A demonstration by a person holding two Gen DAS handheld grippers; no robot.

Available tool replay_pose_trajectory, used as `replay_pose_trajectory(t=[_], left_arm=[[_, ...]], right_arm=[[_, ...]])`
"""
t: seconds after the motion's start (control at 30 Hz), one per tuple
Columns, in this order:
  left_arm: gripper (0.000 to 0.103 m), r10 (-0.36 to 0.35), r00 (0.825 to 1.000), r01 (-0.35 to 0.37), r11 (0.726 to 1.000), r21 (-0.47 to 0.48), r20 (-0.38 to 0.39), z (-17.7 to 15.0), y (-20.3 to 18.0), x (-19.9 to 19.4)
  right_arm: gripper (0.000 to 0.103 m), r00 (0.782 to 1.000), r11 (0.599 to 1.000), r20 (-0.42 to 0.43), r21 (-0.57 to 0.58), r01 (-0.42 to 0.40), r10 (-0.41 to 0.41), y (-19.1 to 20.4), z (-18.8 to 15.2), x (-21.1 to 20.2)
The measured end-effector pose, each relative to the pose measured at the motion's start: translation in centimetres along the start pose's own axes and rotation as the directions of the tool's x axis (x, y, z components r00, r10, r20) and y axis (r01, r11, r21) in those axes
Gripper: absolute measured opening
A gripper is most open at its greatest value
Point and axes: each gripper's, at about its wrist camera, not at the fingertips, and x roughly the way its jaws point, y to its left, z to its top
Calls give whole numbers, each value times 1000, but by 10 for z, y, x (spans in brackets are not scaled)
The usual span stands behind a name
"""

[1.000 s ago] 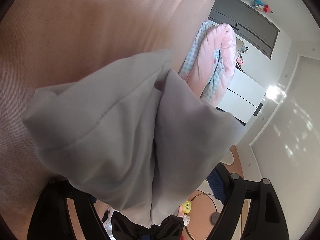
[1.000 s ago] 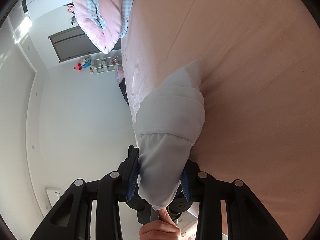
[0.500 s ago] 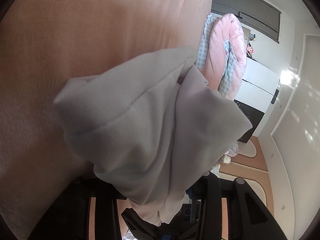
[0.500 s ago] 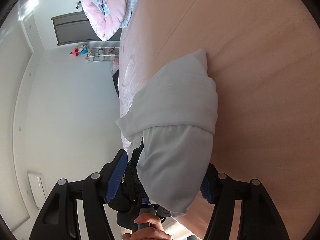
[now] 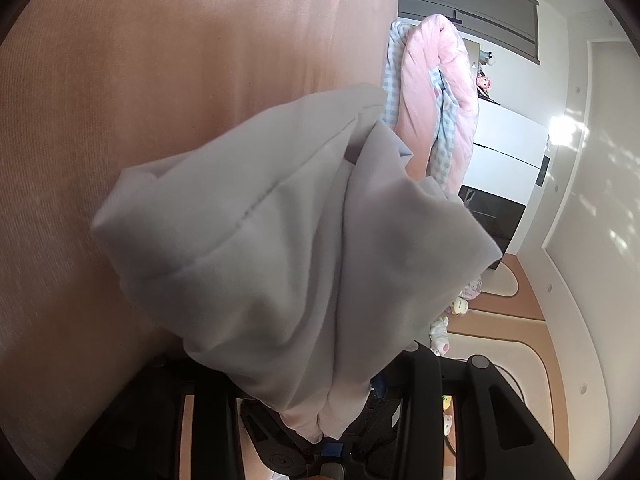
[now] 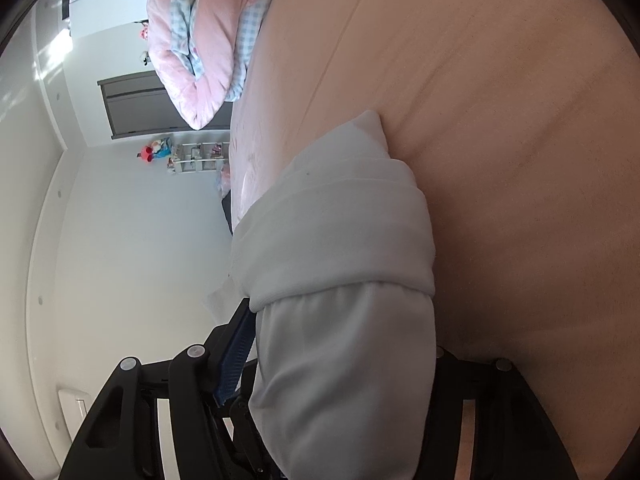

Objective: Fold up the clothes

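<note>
A light grey garment (image 5: 280, 240) is bunched in thick folds over a peach-pink bed sheet (image 5: 160, 80). My left gripper (image 5: 316, 364) is shut on its lower end, and the cloth hides most of both black fingers. In the right wrist view the same grey garment (image 6: 340, 240) lies as a rolled fold on the bed sheet (image 6: 500, 120). My right gripper (image 6: 340, 332) has this fold between its jaws, which are closing. The blue left pad (image 6: 236, 352) lies against the cloth; the other finger is mostly hidden behind it.
A pink and blue-checked quilt (image 5: 436, 100) is heaped at the far end of the bed, also seen as a quilt (image 6: 200, 40) in the right view. Soft toys (image 5: 460, 304) lie on the wooden floor. A wall shelf (image 6: 200, 156) and dark wardrobe (image 6: 136, 104) stand beyond.
The left jaws have closed on the grey cloth, and that view has rolled. The right jaws let go and spread wider around a thicker fold; the hand below has left the view.
</note>
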Motion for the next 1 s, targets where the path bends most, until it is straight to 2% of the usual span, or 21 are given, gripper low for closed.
replay_pose_trajectory(t=[0.1,0.27,0.37,0.5,0.63,0.7,0.77,0.9,1.0], left_arm=[[36,-6,1000,6,1000,-2,4,6,0,-1],[34,1,1000,-1,1000,31,10,13,-4,-2],[33,2,1000,-2,998,58,10,18,-6,-4],[31,12,1000,-13,996,87,12,24,-7,-7],[29,73,997,-74,984,164,11,47,-20,-2],[29,121,993,-120,970,211,7,50,-28,2],[28,168,986,-164,948,271,10,53,-36,3],[28,239,970,-240,887,395,53,55,-52,-1],[28,245,968,-244,882,403,51,50,-53,-6]], right_arm=[[58,1000,1000,7,-13,21,-21,5,-2,2],[47,998,998,-4,-39,58,-58,8,2,5],[42,997,993,-8,-93,71,-72,12,1,6],[41,993,971,4,-207,116,-118,24,-1,8],[40,974,910,64,-348,225,-216,42,-7,8],[40,957,864,102,-411,289,-272,51,-11,7],[37,935,806,148,-475,354,-323,60,-15,7],[33,894,676,231,-589,443,-385,75,-28,10],[32,891,663,240,-600,448,-385,77,-31,8]])
